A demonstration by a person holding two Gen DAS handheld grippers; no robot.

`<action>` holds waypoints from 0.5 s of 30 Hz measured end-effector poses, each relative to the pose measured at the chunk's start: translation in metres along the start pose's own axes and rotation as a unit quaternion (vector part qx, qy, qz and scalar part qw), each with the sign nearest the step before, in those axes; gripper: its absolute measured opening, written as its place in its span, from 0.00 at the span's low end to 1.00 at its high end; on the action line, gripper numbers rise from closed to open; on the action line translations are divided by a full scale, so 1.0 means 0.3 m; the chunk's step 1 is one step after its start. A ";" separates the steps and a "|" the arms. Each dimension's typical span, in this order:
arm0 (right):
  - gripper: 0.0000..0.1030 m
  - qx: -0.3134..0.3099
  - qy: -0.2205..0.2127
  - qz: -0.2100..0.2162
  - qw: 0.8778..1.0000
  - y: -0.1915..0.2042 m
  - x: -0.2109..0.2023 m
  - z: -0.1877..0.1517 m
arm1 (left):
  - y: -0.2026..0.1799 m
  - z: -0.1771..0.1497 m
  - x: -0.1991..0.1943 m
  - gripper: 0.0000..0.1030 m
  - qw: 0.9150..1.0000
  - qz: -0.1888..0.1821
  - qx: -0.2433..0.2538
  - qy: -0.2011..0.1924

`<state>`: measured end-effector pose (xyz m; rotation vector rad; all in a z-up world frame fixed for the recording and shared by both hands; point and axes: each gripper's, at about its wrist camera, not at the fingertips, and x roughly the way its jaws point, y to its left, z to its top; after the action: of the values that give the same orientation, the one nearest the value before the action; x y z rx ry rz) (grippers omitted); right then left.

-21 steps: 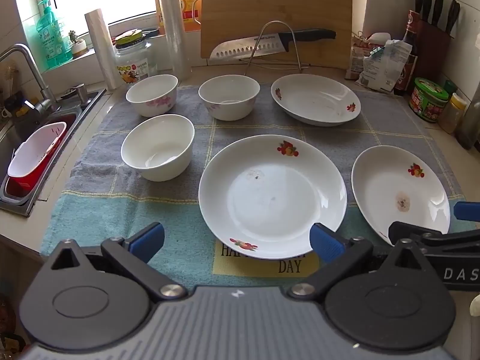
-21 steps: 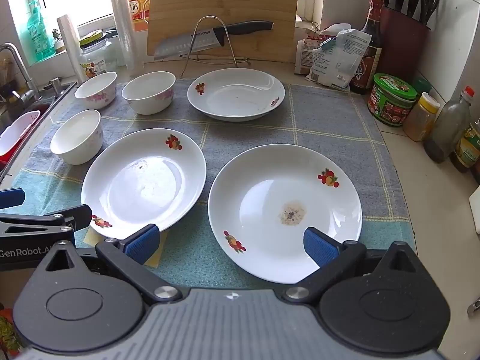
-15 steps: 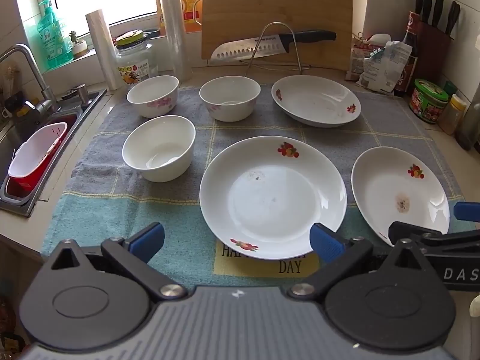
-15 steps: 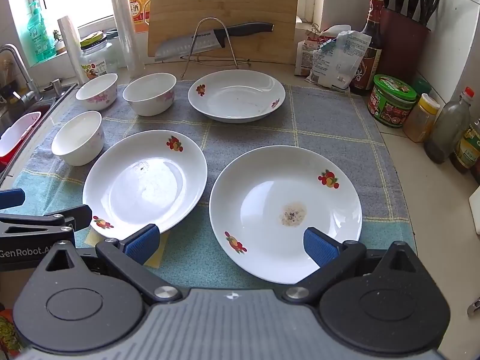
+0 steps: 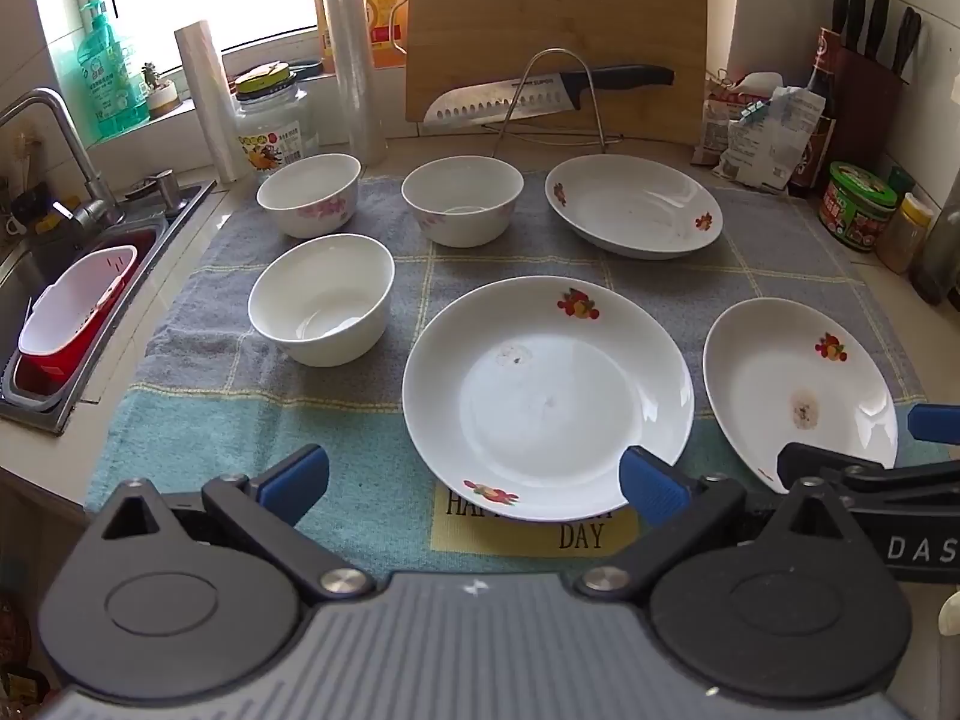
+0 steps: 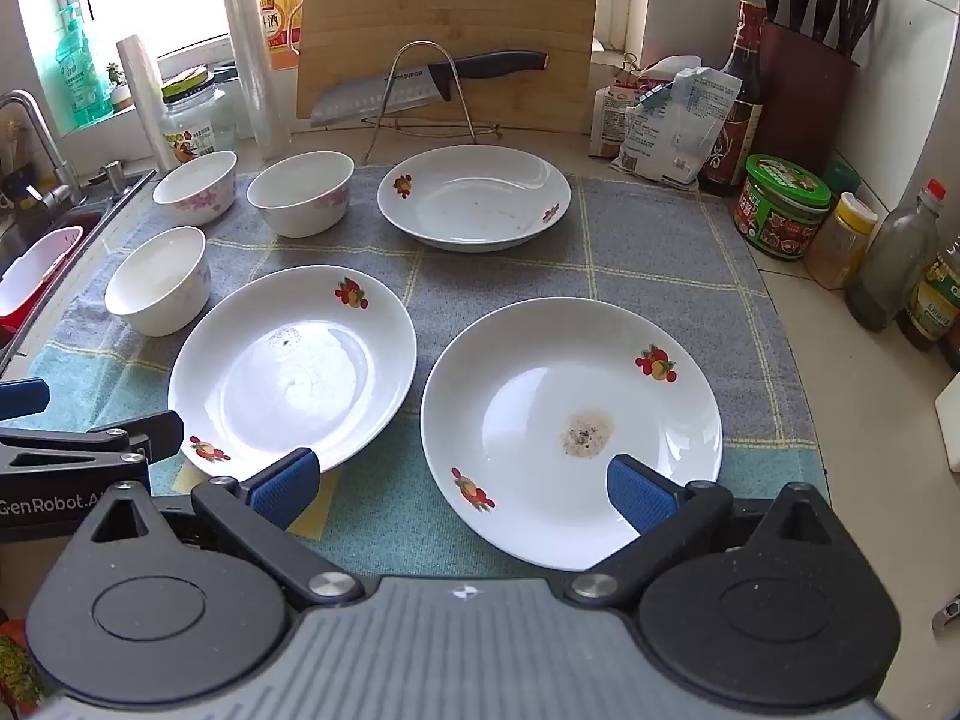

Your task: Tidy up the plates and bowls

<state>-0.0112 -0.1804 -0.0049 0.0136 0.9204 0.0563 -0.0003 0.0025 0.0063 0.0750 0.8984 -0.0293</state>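
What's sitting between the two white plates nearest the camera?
Nothing: only a bare strip of the teal and grey checked towel separates the left plate from the stained plate, clearest in the right wrist view.

A home kitchen: a sink (image 5: 72,276) and tap (image 5: 57,138) stood beside the counter (image 6: 870,420), with a knife block (image 6: 804,66), cutting board (image 5: 558,30), sauce bottles (image 6: 735,96) and dish soap (image 5: 111,84) at the window.
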 end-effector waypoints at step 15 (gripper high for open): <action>1.00 -0.001 -0.002 -0.001 1.000 0.004 -0.005 -0.002 | 0.001 -0.004 -0.002 0.99 1.000 0.000 -0.001 0.000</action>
<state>-0.0126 -0.1793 -0.0040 0.0110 0.9174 0.0554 -0.0014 0.0029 0.0061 0.0740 0.8984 -0.0287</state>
